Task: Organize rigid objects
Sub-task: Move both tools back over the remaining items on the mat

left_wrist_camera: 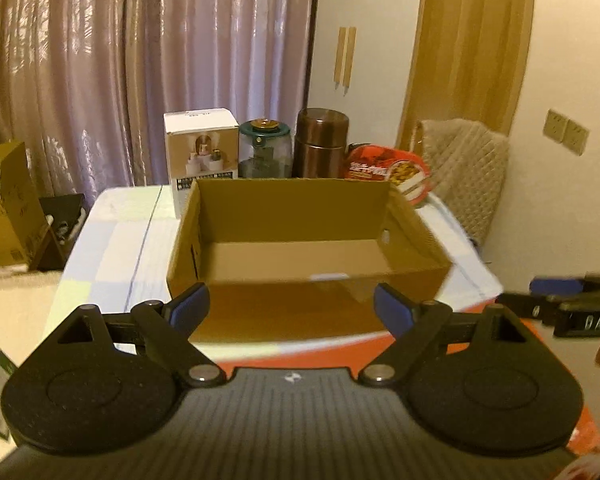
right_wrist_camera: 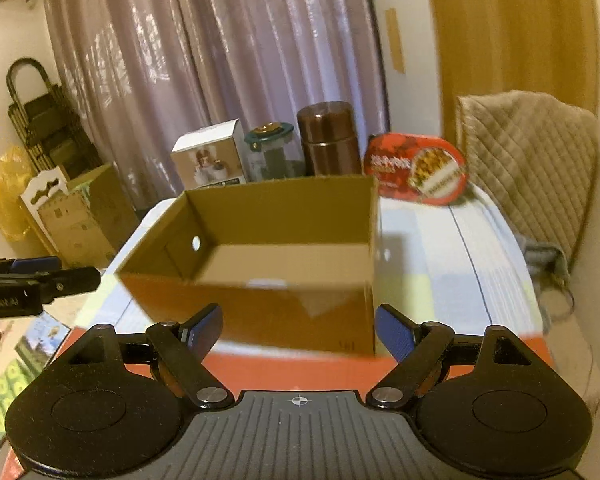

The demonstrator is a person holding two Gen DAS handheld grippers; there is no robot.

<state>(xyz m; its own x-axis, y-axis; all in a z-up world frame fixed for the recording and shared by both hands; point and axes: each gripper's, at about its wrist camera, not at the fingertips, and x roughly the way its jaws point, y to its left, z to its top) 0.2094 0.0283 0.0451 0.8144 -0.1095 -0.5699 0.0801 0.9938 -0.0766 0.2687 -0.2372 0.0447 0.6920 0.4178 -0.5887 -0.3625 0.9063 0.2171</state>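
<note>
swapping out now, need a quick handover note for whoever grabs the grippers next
Left gripper: open, holding nothing, in front of the cardboard box.
Right gripper: open, holding nothing, beside the left one.
Cardboard box: on the table, nothing visible inside.
Behind the box, in a row left to right: white carton, glass jar with green lid, brown canister, red noodle bowl.
Done: nothing is in the box yet.
Left: likely moving the four items into the box.
</note>
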